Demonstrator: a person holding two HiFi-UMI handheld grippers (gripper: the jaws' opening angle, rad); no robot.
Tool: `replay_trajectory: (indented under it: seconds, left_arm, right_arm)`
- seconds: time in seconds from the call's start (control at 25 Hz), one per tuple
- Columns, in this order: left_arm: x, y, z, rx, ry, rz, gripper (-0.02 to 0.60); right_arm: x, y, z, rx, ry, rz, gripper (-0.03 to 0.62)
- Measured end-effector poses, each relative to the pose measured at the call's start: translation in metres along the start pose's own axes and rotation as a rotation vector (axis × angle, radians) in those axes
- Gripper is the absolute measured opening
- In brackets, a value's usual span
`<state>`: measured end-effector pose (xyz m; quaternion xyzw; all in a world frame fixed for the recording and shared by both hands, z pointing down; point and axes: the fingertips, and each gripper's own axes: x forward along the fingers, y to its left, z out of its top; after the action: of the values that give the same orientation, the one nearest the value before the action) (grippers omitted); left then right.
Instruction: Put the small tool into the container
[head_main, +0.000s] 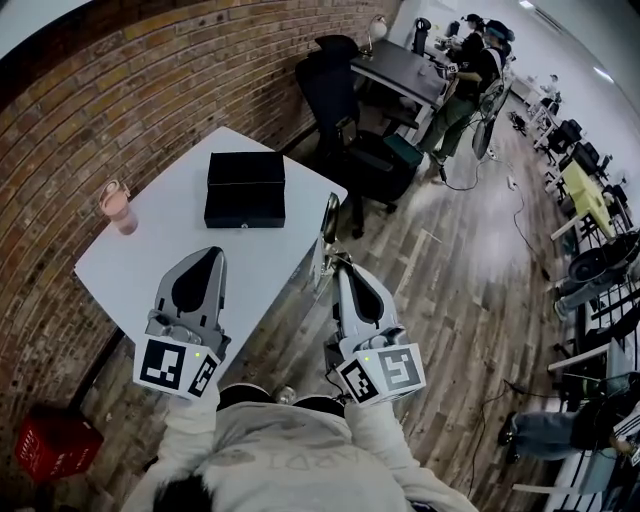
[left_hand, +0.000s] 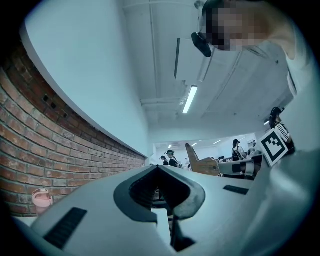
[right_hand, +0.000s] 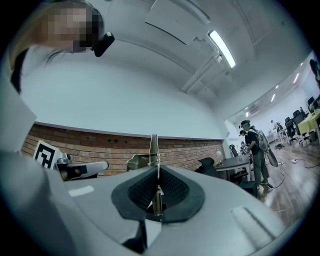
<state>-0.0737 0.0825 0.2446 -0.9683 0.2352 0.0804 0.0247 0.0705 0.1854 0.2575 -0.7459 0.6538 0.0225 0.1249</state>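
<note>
Jaws of the right gripper (right_hand: 156, 175) are seen closed narrowly on the small tool (right_hand: 154, 148), a thin, flat metal strip clamped by its lower end with the rest standing up beyond the pads. The tool is held just off the right edge of the surface (head_main: 150, 255), above the floor and apart from the black container (head_main: 245, 190) near the far corner. The tool is judged light, stiff and smooth, so it is likely to pivot or slip in the pads; a hold on its flat faces, near the middle, would be steadier. The jaws of the left gripper (head_main: 207, 256) are brought together on nothing, over the near edge. Whether the container's lid is open cannot be told.
</note>
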Motion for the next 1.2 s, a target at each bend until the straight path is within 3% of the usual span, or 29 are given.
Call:
replay_trajectory:
  seconds: [0.2,0.64,1.2]
  left_arm:
    - [0.011,-0.017,-0.002,0.017,0.014,0.003,0.005]
    - [0.032,-0.008,-0.023,0.014,0.053,0.036,0.005]
    - [0.086,0.042,-0.047,-0.006,0.077,0.117,0.005]
  right_arm:
    - [0.0,-0.017,0.001,0.029,-0.002,0.017,0.015]
    - [0.02,-0.04,-0.017,0.058,0.024,0.029,0.015]
    - [0.104,-0.071,-0.04,0.051,0.078,0.094,0.015]
